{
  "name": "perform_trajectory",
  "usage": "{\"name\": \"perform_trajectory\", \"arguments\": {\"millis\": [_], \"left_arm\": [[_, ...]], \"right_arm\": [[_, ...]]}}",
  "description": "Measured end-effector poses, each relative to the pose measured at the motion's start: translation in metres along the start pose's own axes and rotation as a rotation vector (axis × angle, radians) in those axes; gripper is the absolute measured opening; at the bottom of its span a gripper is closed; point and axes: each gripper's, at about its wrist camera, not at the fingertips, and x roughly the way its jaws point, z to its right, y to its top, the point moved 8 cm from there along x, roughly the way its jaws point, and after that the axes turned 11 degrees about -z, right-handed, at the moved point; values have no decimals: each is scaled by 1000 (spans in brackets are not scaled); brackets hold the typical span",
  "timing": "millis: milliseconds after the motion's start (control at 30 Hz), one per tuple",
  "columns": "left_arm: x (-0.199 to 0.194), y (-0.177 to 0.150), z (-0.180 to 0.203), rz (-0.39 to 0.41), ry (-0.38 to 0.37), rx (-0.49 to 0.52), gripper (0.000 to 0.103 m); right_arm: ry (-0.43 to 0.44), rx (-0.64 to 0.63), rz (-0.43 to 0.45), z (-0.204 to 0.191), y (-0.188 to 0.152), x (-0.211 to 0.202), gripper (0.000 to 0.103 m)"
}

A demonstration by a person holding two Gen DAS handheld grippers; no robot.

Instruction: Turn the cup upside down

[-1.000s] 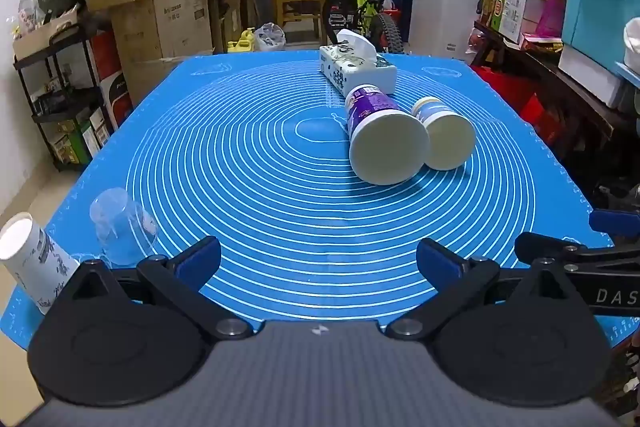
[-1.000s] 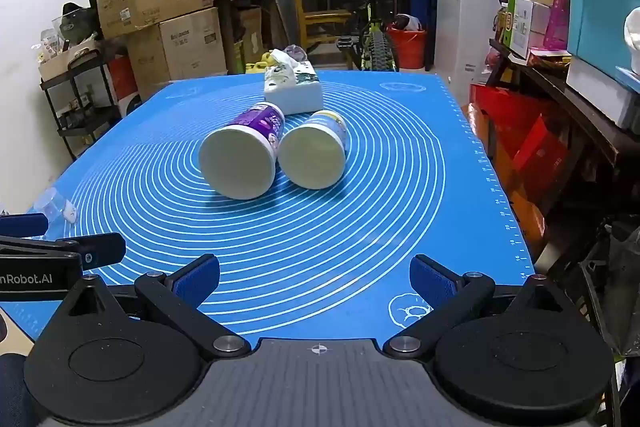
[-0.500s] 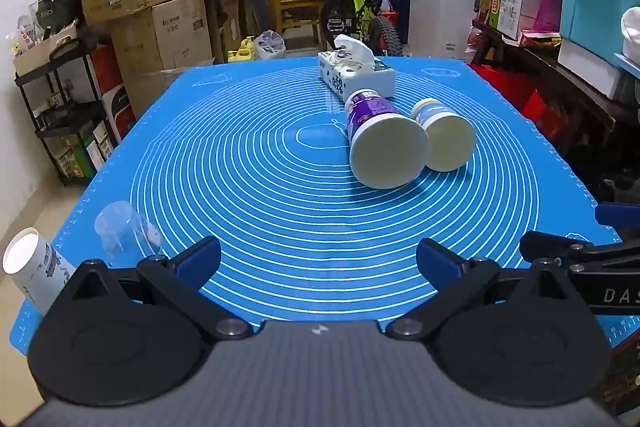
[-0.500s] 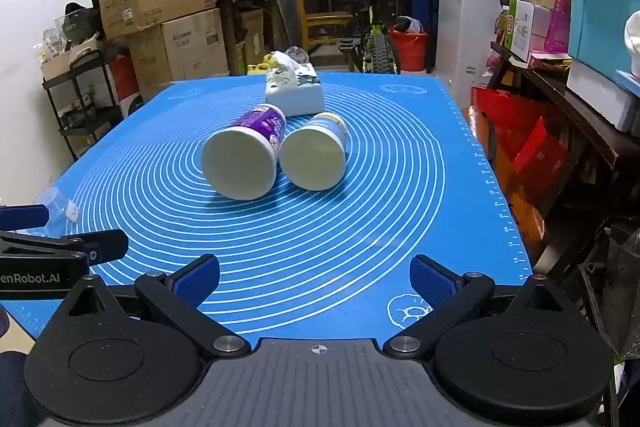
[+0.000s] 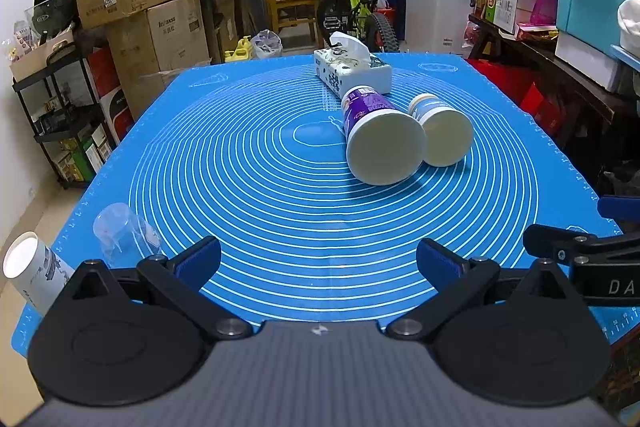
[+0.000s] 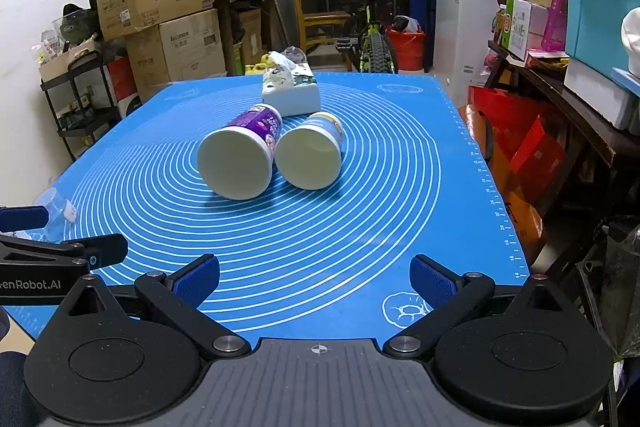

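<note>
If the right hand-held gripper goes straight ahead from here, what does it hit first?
Probably the two paper cups lying on their sides: the right hand-held gripper, open and empty, points between the purple-labelled cup and the blue-labelled cup. Bare blue silicone mat before them; depth unclear.

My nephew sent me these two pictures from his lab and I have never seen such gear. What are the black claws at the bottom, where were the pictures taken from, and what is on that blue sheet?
There is no robot here: a person holds a two-finger clamp in each hand, each carrying a wide-angle camera that looks out along its fingers. One picture comes from the left gripper, the other from the right gripper. Both are open and hold nothing.

On the blue mat two paper cups lie on their sides, a purple cup and a pale blue cup, touching each other, with a tissue box behind them. Near the left gripper, at the mat's corner, lie a clear plastic cup and a white printed cup.
</note>
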Motion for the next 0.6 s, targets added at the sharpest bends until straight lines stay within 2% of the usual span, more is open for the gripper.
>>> {"name": "perform_trajectory", "arguments": {"millis": [600], "left_arm": [[0,-1,5,-2,-2,9,102]], "right_arm": [[-2,3,-5,0,-2,0,101]]}}
